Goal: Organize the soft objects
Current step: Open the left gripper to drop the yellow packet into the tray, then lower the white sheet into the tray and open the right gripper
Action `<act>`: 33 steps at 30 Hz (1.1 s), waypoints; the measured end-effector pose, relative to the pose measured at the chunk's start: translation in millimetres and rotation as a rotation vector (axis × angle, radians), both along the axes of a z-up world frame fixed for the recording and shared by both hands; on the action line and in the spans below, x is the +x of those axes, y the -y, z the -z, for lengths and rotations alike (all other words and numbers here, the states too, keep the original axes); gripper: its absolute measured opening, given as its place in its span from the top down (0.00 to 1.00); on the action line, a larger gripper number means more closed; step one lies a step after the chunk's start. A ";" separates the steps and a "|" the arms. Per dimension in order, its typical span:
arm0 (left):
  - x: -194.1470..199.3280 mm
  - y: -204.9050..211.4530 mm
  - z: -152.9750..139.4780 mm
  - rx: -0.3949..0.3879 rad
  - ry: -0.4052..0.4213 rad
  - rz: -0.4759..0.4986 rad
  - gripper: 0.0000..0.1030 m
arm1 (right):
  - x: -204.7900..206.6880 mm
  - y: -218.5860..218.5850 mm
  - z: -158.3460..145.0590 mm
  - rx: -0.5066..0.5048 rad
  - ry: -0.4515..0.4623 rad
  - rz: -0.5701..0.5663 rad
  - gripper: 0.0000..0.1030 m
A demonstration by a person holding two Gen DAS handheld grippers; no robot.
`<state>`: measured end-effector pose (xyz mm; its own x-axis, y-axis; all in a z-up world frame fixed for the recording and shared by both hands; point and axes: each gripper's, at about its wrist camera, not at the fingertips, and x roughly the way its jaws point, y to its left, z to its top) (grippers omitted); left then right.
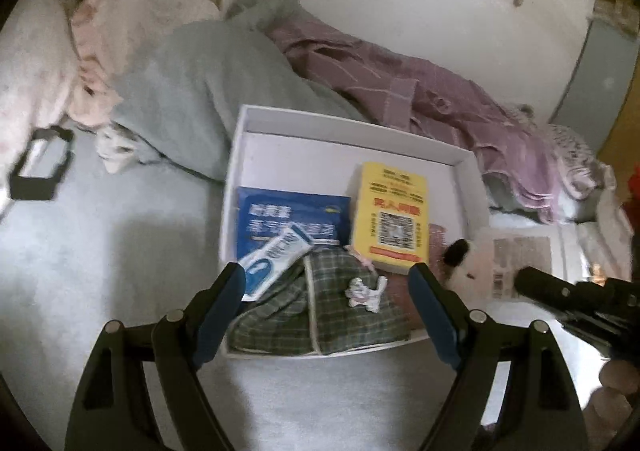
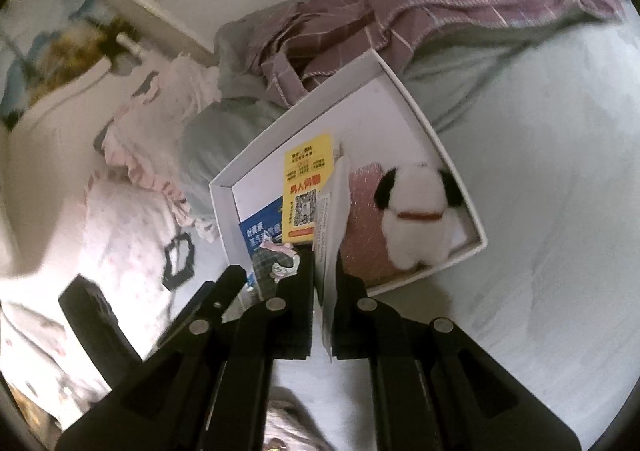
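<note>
Bed, pale grey sheet point(image 1: 100, 251), crumpled bedding along the far side; on it a shallow white box point(image 1: 468, 159).

Item: box contents. Blue packet point(image 1: 288, 219), yellow QR card point(image 1: 394, 219), green plaid cloth point(image 1: 316, 315) at the near edge, pink bubble wrap point(image 2: 360, 247), white plush dog with black ears point(image 2: 416, 219) in the box's right corner.

Item: right tongs point(image 2: 325, 251). Clenched on a thin printed paper sheet point(image 2: 332, 219), which I hold edge-up over the box, its long axis running away from me, just left of the plush dog.

Item: left tongs point(image 1: 330, 291). Released, spread wide, nothing between them. Plaid cloth lies directly ahead and below, between the two fingers, its long side running across the gap.

Judgement: my left hand is nearer the cloth, my right nearer the plush dog; the sheet likely goes down first.
</note>
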<state>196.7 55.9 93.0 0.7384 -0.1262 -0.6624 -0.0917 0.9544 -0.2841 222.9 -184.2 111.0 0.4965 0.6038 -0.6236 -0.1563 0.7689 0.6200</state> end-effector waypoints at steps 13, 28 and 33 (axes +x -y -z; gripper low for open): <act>9.7 17.1 8.6 0.098 0.008 0.066 0.18 | 77.8 -19.9 2.4 -0.152 -0.015 -0.011 0.92; 10.2 11.7 8.2 0.119 0.017 0.039 0.18 | 92.5 -42.9 28.8 -0.323 -0.032 0.069 0.73; 6.0 15.7 3.2 0.128 0.031 0.048 0.18 | 80.3 -23.3 9.1 -0.353 -0.066 0.133 0.48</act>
